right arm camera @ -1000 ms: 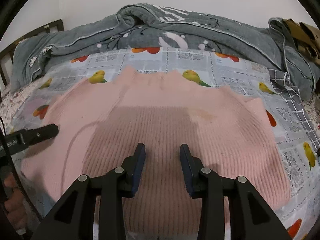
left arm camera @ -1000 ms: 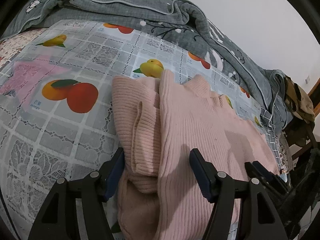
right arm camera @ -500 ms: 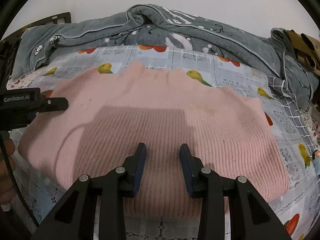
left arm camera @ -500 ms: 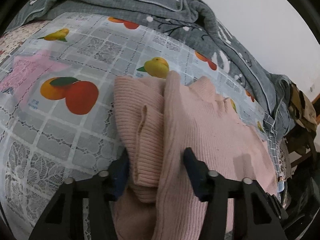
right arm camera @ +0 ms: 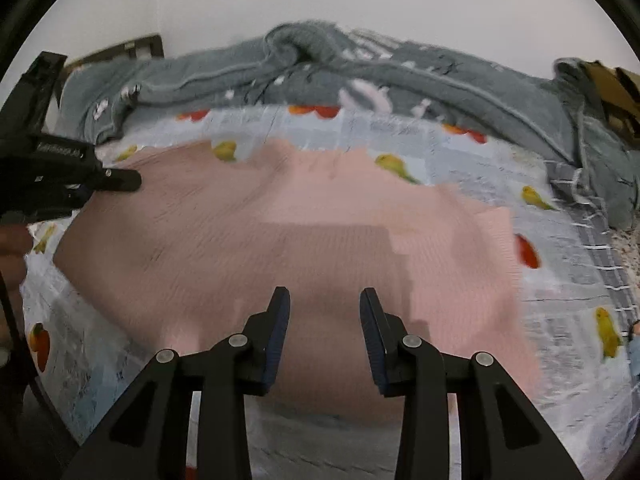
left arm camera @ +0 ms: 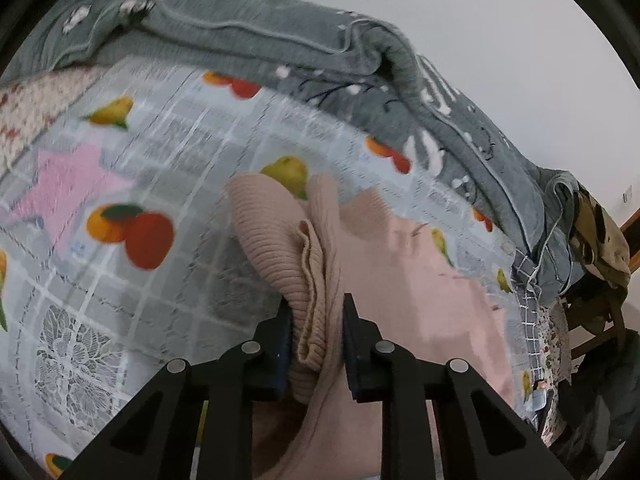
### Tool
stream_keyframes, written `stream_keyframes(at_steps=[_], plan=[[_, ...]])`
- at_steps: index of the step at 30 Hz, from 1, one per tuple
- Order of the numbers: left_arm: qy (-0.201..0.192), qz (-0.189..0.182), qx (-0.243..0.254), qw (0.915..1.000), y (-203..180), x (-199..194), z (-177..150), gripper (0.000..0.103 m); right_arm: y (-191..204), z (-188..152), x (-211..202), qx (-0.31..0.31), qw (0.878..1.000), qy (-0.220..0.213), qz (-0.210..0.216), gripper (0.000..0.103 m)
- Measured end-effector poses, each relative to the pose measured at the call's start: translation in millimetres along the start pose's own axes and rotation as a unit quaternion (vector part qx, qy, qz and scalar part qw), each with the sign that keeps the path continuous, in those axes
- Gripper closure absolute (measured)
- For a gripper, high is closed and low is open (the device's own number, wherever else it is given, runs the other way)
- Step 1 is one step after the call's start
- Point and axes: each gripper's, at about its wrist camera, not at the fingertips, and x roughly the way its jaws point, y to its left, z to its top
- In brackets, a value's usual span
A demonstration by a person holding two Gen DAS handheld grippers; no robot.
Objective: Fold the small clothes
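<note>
Our left gripper (left arm camera: 316, 334) jaws are closing on the pink sweater's (left arm camera: 400, 272) bunched ribbed edge at lower centre, the body stretching toward the right of the frame, while our right gripper (right arm camera: 324, 336) hovers with jaws parted and nothing between them.

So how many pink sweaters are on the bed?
1. The pink sweater lies spread on the fruit-print cloth, its bunched edge pinched in the closing left gripper. Others could be hidden.
</note>
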Motion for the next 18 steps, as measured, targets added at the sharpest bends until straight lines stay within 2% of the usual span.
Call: stream_keyframes(at_steps=[7, 10, 15, 18], plan=[[-0.021, 0.033, 0.080, 0.9960, -104.0, -15.9, 5.6, 0.084, -75.1, -13.5, -36.8, 0.061, 0.998, -0.025, -0.025, 0.067], [-0.023, 0.035, 0.114, 0.9927, -149.9, -15.2, -1.6, 0.084, -110.3, -23.4, -49.5, 0.097, 0.994, -0.028, -0.035, 0.067], [-0.005, 0.020, 0.171, 0.9850, -229.3, 10.7, -40.7, 0.084, -156.3, -47.0, -66.0, 0.132, 0.989, -0.024, -0.063, 0.067], [0.028, 0.016, 0.211, 0.9770, -266.9, 44.0, -78.5, 0.084, -173.2, -61.0, -70.2, 0.148, 0.986, -0.016, -0.070, 0.067]])
